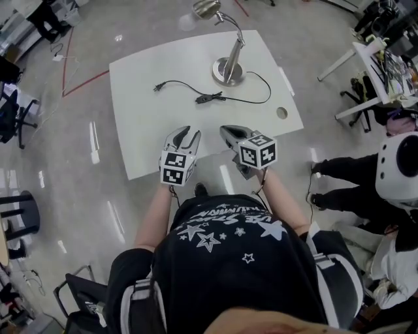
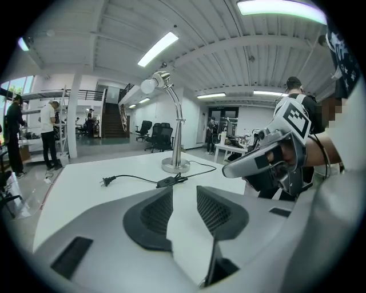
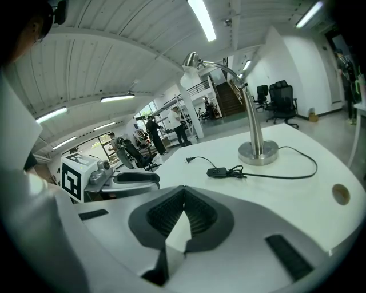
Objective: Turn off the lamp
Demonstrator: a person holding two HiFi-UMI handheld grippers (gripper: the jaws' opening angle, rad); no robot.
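A chrome gooseneck lamp (image 1: 227,69) stands at the far middle of the white table (image 1: 137,130), its head (image 1: 206,8) reaching past the far edge. Its black cord runs across the tabletop with an inline switch (image 1: 208,98) and a loose plug (image 1: 157,87). My left gripper (image 1: 190,137) hovers over the near table edge, jaws apart and empty. My right gripper (image 1: 228,132) is beside it with its tips together, nothing held. The switch (image 2: 166,182) lies ahead of the left gripper (image 2: 185,189), and the same switch (image 3: 220,171) lies beyond the right gripper (image 3: 184,190).
A round cable hole (image 1: 281,112) sits near the table's right edge. A person (image 1: 392,176) stands at the right by another desk (image 1: 366,72). Office chairs (image 1: 13,111) stand on the left, and red tape (image 1: 85,81) crosses the floor.
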